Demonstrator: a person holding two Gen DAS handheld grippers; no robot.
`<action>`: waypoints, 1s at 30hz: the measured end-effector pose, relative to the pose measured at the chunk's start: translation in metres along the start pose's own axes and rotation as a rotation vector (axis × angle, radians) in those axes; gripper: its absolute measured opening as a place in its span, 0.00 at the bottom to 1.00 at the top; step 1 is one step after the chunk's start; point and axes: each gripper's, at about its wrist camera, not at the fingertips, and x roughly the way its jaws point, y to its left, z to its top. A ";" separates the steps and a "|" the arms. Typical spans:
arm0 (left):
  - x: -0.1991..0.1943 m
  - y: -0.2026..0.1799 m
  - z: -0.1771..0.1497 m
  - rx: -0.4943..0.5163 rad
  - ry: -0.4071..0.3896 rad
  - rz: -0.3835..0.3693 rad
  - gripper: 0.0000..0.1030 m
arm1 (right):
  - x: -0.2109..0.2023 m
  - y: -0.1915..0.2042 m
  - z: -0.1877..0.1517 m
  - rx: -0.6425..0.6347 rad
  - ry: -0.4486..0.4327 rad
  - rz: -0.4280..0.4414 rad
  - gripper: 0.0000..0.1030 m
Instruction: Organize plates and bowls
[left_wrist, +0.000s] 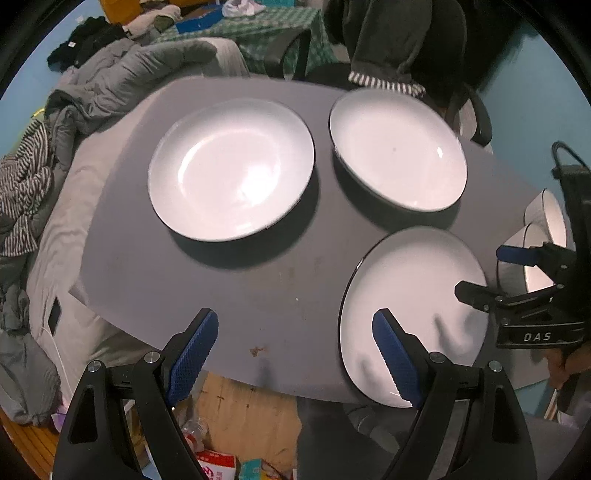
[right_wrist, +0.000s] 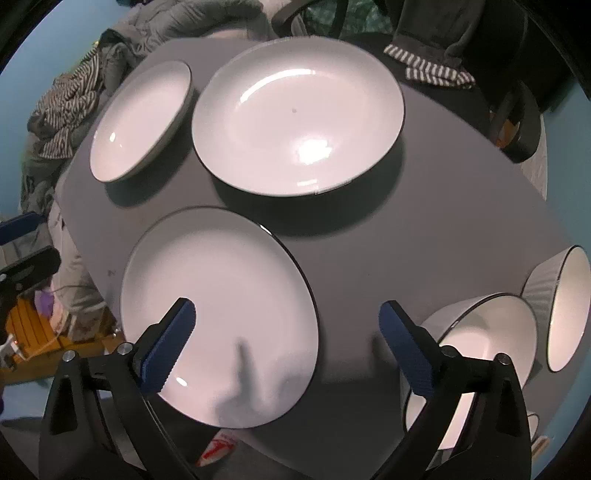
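Three white plates with dark rims lie on a grey table (left_wrist: 207, 288): a far left plate (left_wrist: 231, 170), a far right plate (left_wrist: 397, 149), and a near plate (left_wrist: 413, 314) at the front edge. Two white bowls (right_wrist: 484, 354) stand at the right. My left gripper (left_wrist: 295, 358) is open and empty above the front edge, its right finger over the near plate. My right gripper (right_wrist: 288, 347) is open and empty, straddling the near plate's (right_wrist: 221, 314) right edge; it also shows in the left wrist view (left_wrist: 502, 273).
A heap of grey and striped clothes (left_wrist: 55, 155) lies left of the table. A dark chair with a hanging garment (left_wrist: 399, 40) stands behind it. Boxes and litter (left_wrist: 221, 458) lie on the floor below the front edge.
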 end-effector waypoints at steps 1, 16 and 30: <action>0.003 0.000 -0.002 0.000 0.008 -0.003 0.84 | 0.002 0.000 -0.001 0.000 0.007 0.002 0.94; 0.039 -0.005 -0.006 -0.030 0.088 -0.091 0.84 | 0.013 0.004 -0.007 -0.011 0.059 0.029 0.75; 0.056 0.003 -0.009 -0.097 0.171 -0.157 0.52 | 0.032 -0.016 -0.015 -0.019 0.125 0.037 0.36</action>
